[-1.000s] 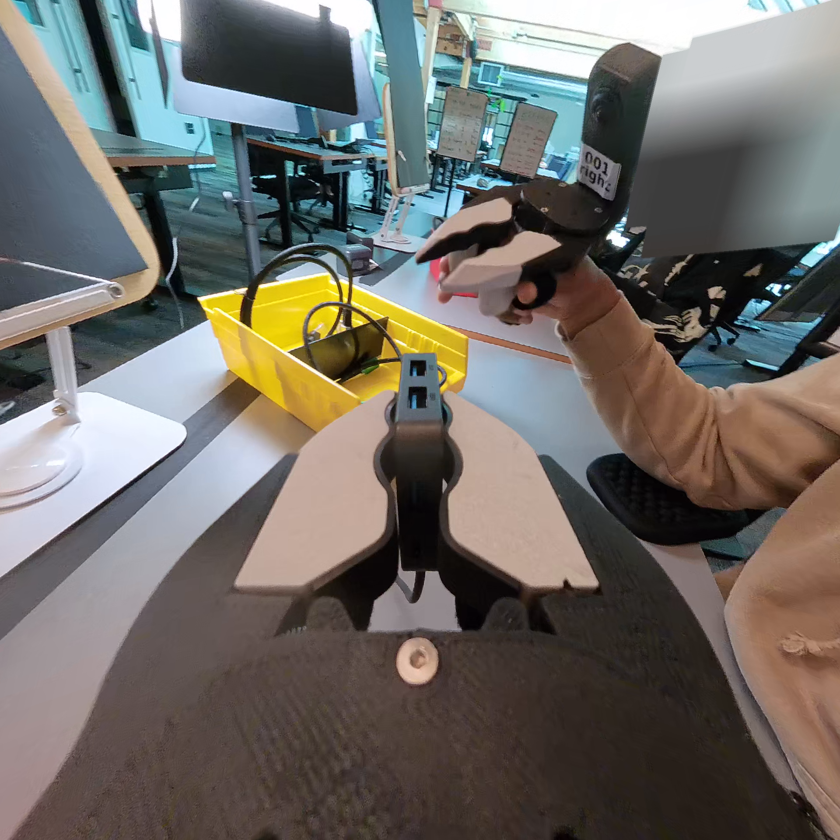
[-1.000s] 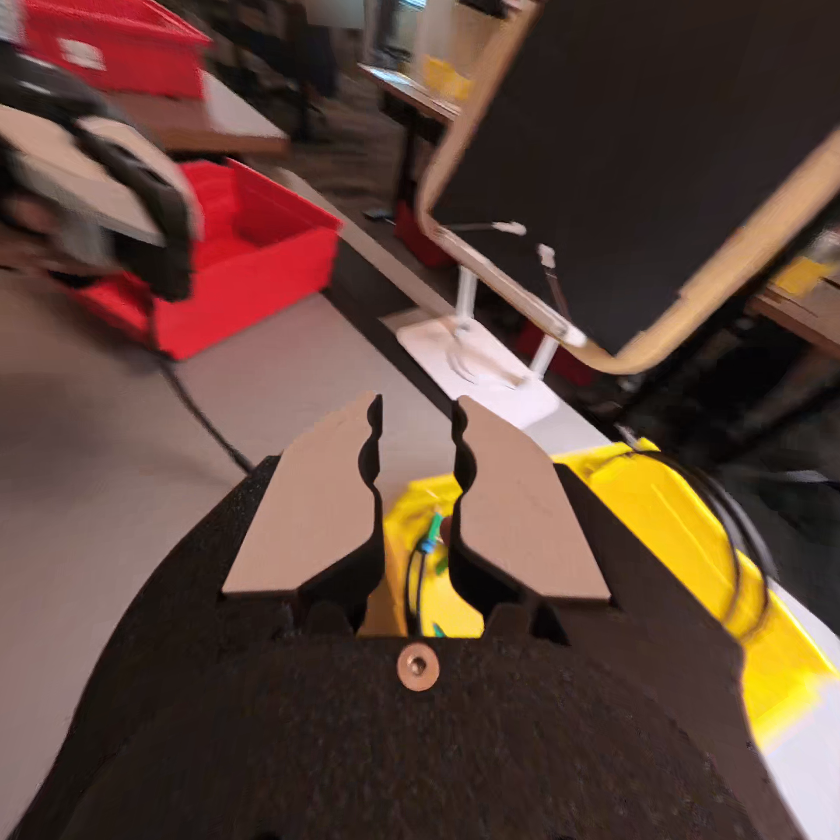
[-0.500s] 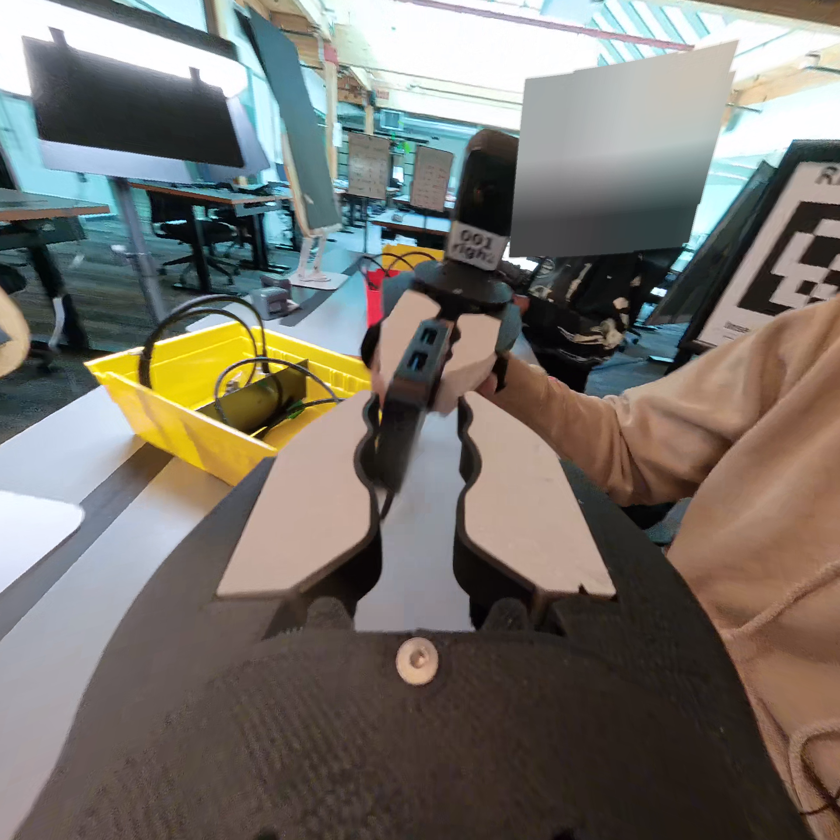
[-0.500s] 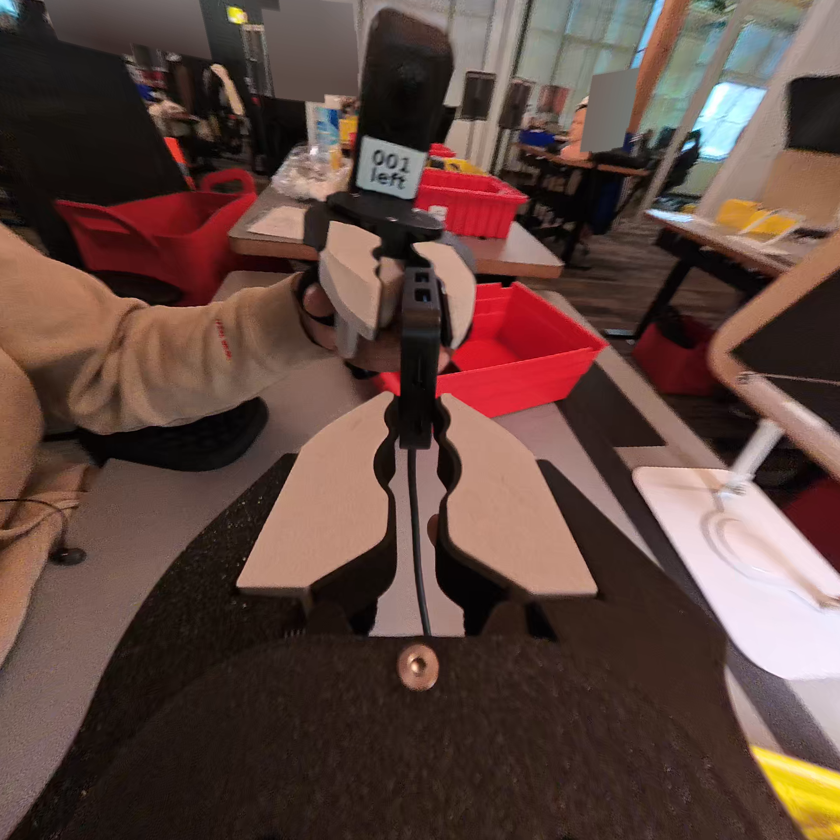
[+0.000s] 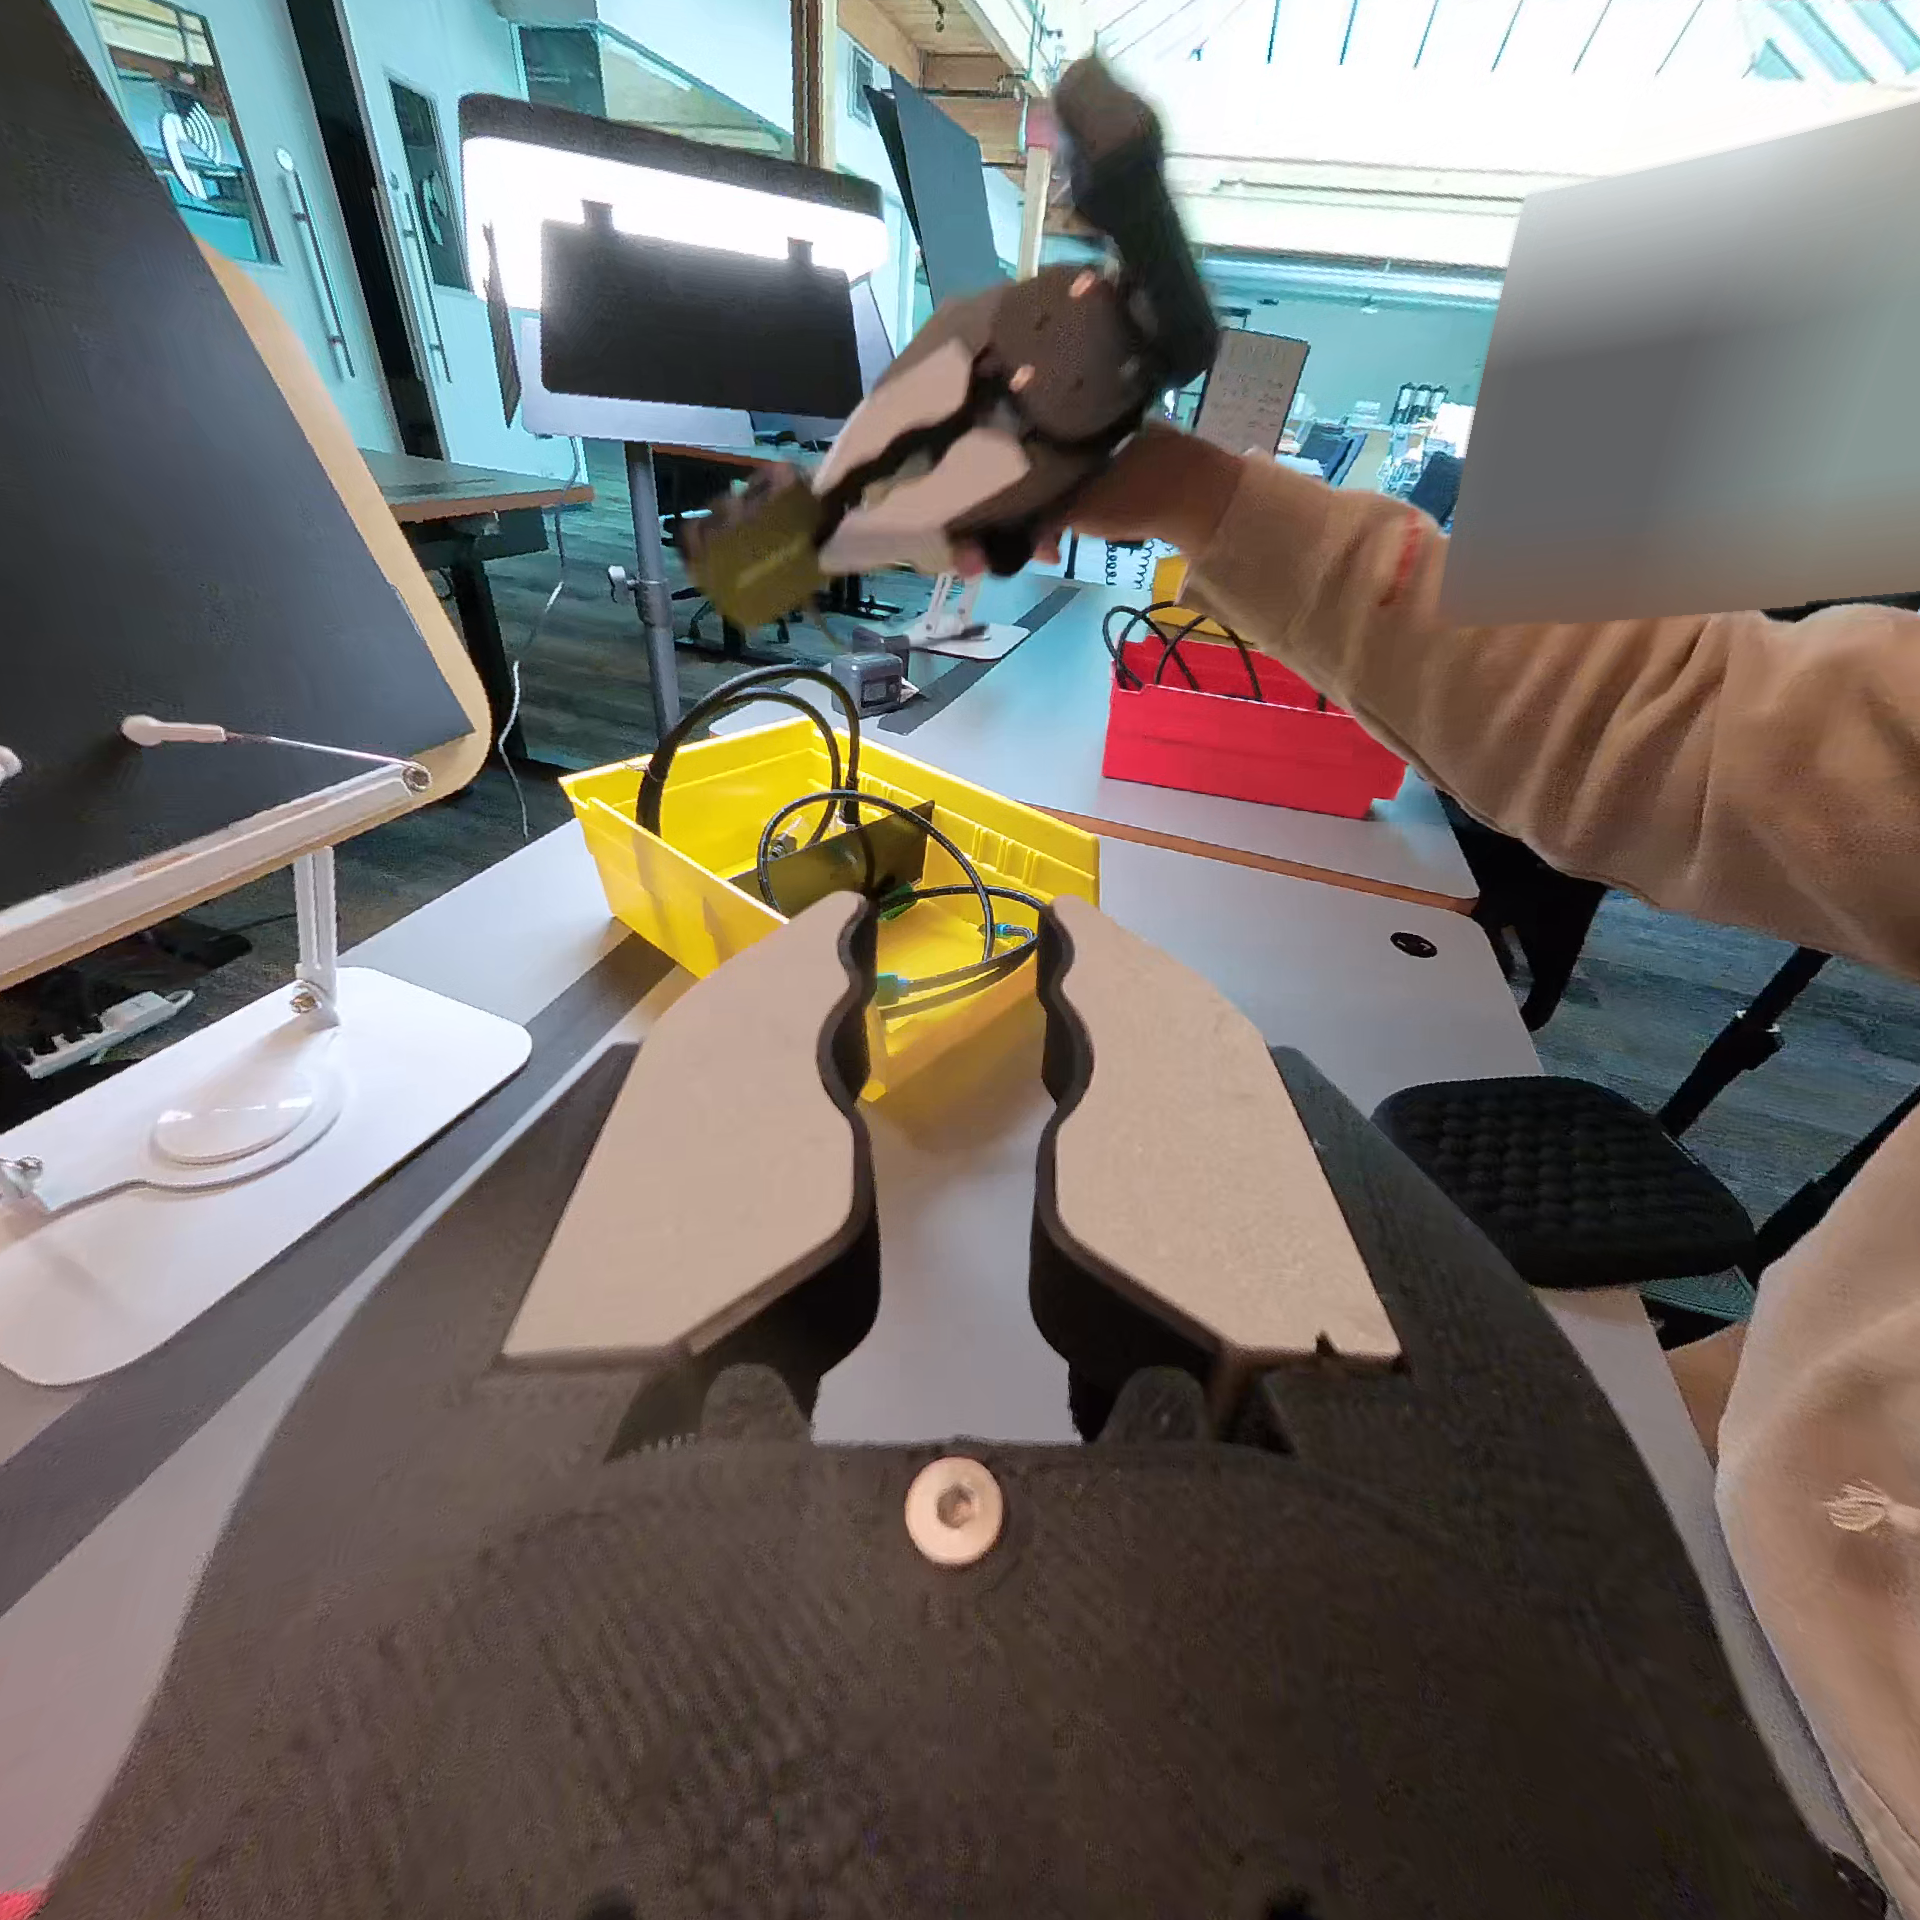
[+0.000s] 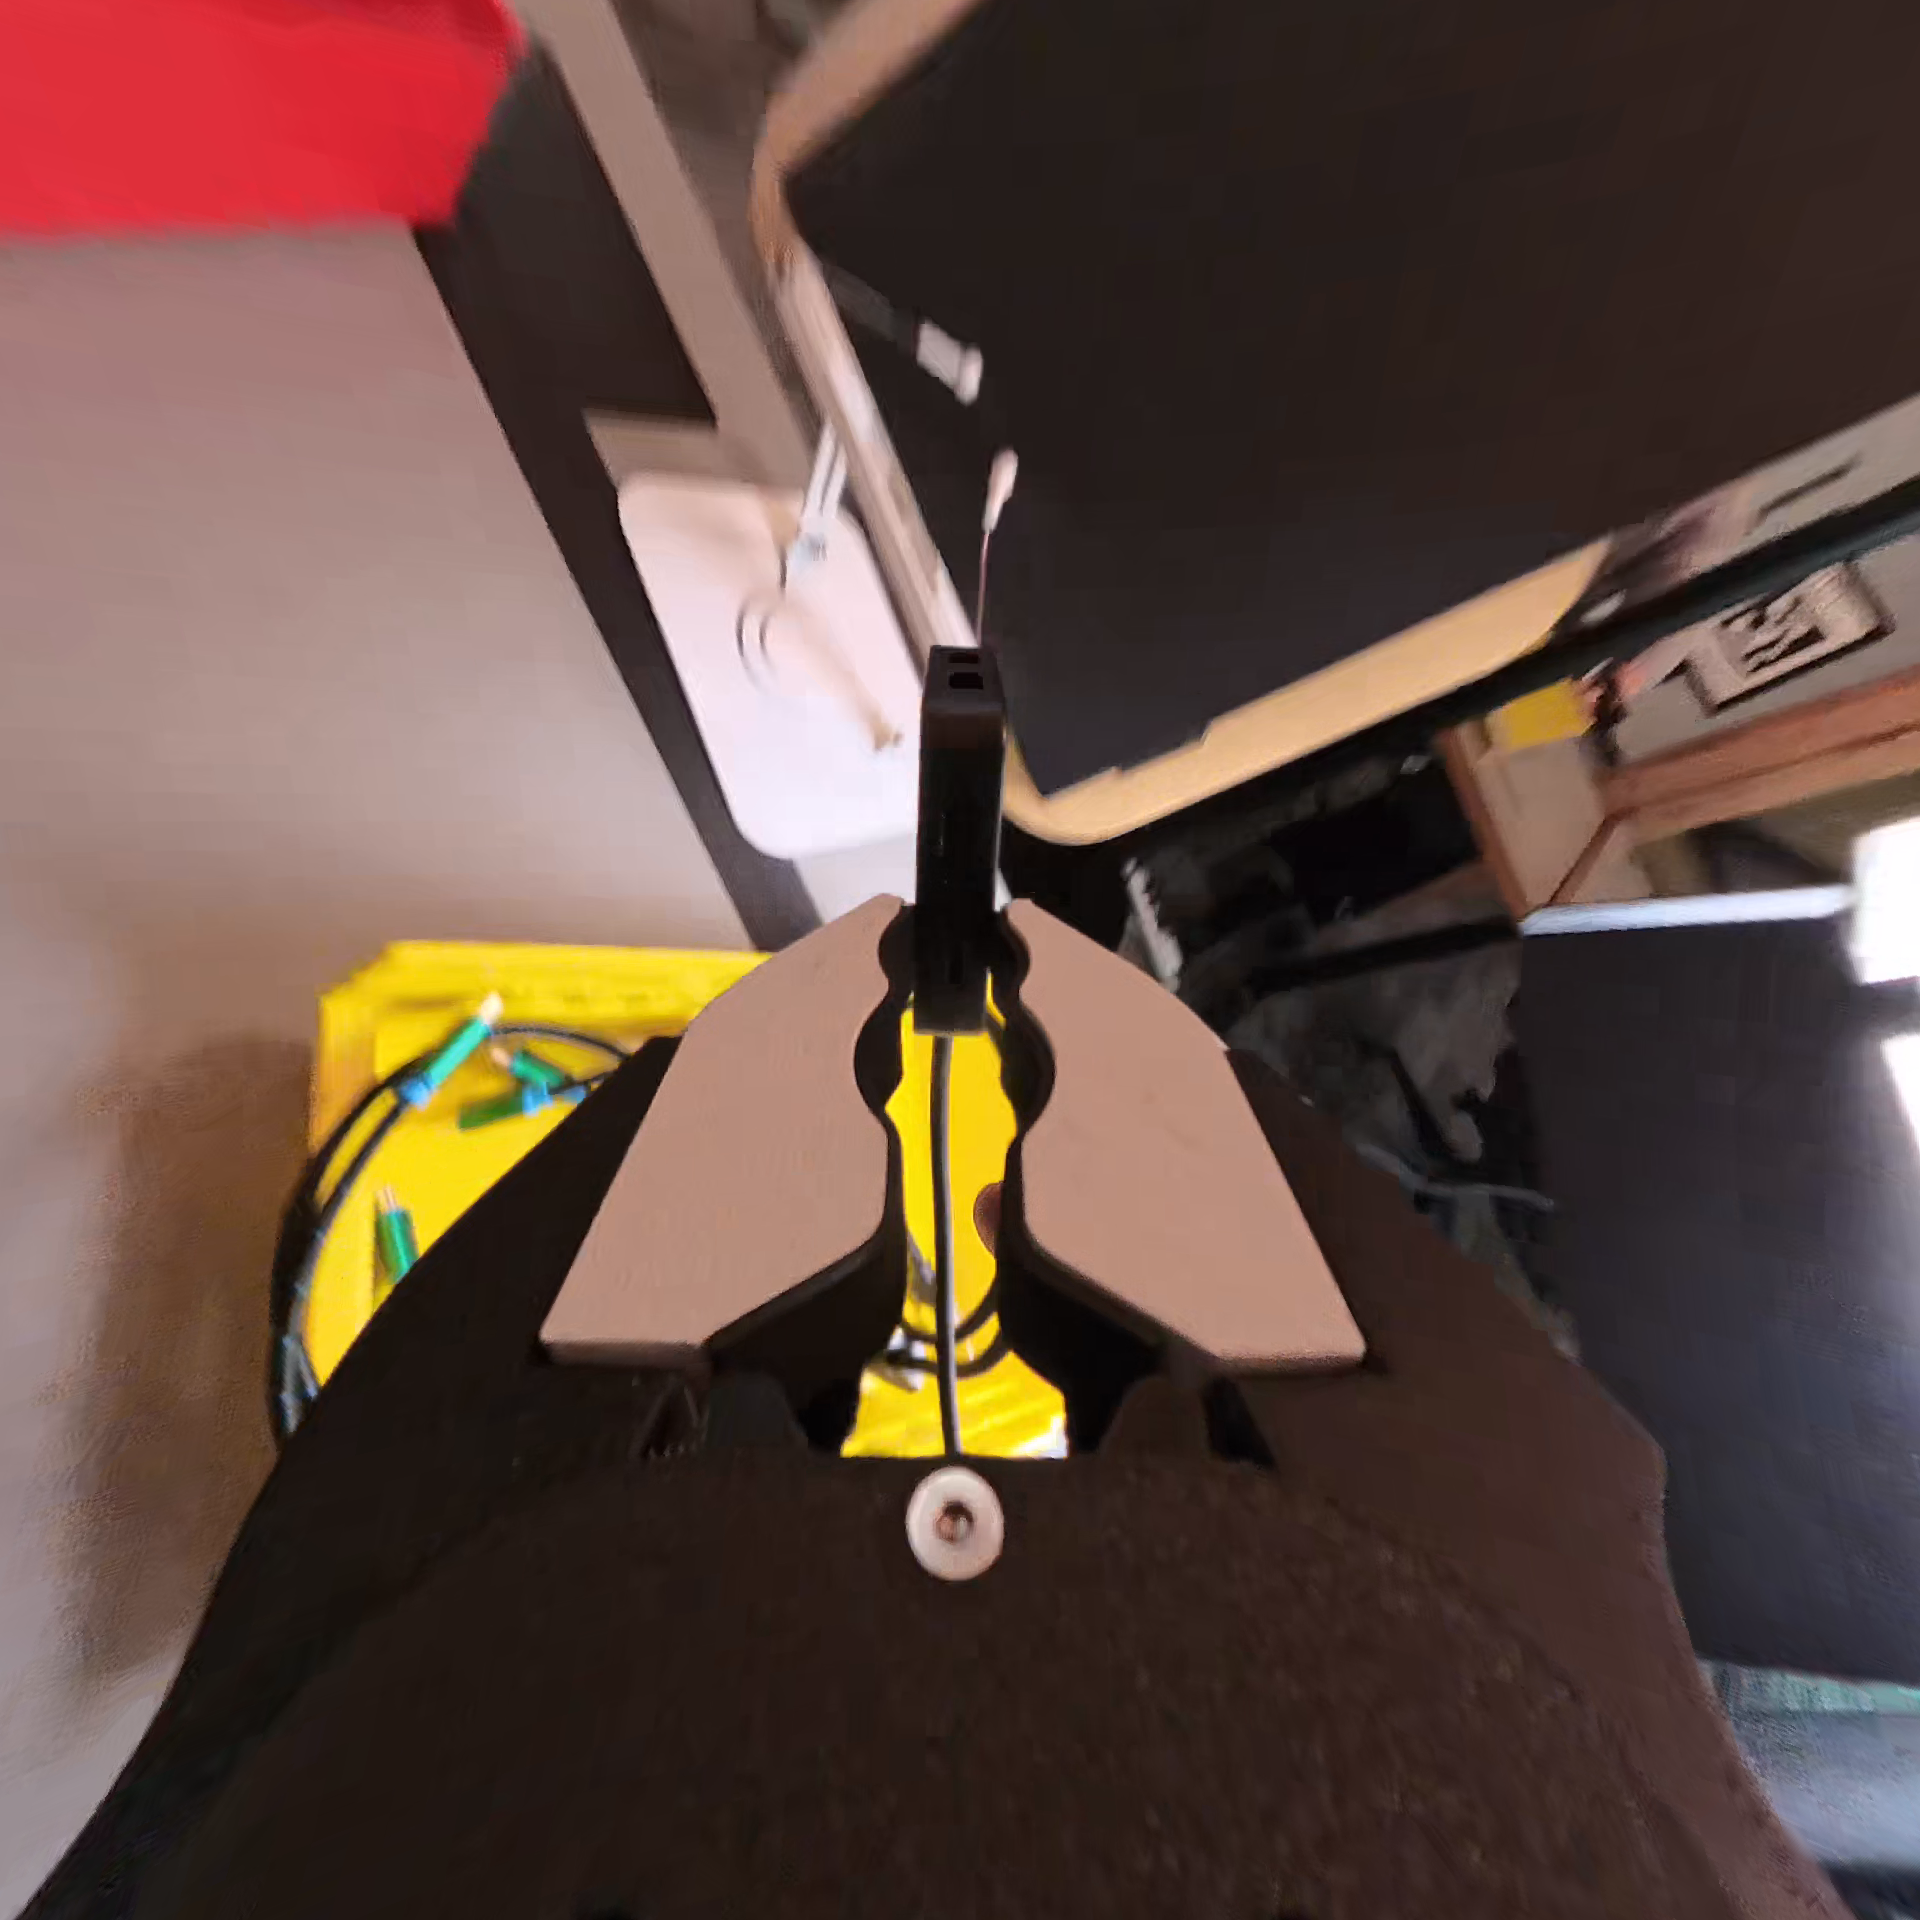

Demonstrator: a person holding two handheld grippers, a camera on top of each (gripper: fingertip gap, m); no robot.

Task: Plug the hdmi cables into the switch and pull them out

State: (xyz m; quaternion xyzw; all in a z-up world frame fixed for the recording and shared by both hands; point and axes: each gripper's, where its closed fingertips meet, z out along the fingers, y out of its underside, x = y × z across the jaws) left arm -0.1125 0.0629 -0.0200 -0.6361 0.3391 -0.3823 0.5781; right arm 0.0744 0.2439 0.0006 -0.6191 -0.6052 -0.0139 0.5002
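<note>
Near the table's front edge, the left claw (image 5: 951,1023) hangs with fingers apart and nothing between them, likely freed to fetch a cable. Beyond it, toward the far edge, sits the yellow bin (image 5: 665,873) of cables (image 5: 966,904). Above that, the right claw (image 6: 953,940) is clamped on the black switch (image 6: 961,748), ports outward, presumably for plugging.
</note>
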